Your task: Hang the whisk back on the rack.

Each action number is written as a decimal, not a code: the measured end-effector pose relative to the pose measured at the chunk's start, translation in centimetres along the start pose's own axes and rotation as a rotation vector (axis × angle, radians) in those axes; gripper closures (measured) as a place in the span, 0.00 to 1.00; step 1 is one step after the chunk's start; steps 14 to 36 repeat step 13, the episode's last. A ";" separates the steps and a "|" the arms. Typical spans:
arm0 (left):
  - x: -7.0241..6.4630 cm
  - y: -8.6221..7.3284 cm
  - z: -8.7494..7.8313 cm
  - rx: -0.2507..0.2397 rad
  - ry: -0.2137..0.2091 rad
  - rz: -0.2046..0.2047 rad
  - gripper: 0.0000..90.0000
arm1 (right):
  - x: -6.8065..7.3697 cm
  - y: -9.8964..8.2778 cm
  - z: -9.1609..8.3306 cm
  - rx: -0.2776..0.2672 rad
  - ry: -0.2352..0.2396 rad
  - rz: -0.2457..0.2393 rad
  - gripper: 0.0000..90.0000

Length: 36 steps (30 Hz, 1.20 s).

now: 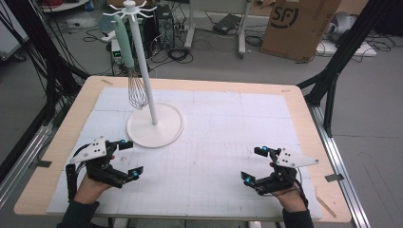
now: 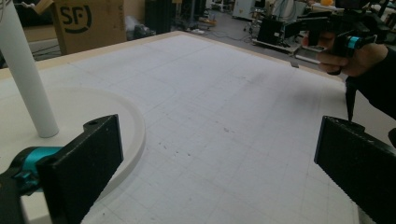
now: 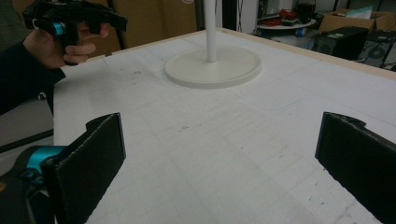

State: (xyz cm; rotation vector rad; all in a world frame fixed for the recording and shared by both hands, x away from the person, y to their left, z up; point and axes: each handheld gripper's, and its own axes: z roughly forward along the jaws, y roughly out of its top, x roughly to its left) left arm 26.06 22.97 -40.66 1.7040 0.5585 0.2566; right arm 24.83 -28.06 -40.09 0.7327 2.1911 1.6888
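High view showed the whisk [image 1: 136, 88] hanging from the white stand [image 1: 154, 124] at the table's [image 1: 294, 102] far left. My left gripper [image 1: 129, 160] sat near the stand's base, jaws wide apart and empty; my right gripper [image 1: 253, 166] rested near right, equally spread, holding nothing.

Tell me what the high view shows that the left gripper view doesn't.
The high view alone shows the whisk with its pale green handle hanging from a hook at the top of the white stand, and the left gripper seen from above, jaws open. The left gripper view alone looks along its own two black jaws, wide apart with nothing between. Both show the stand's round base, the white gridded mat, the right gripper held in a hand, and the cardboard box.
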 end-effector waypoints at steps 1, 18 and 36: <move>0.0 -0.1 0.0 -0.001 -0.001 -0.005 0.02 | 0.0 0.0 0.0 0.000 0.001 0.001 0.01; 0.0 -0.3 0.2 0.028 0.014 -0.001 0.02 | 0.0 -0.4 0.1 0.030 0.002 -0.005 0.01; 0.0 -0.3 0.2 0.028 0.014 -0.001 0.02 | 0.0 -0.4 0.1 0.030 0.002 -0.005 0.01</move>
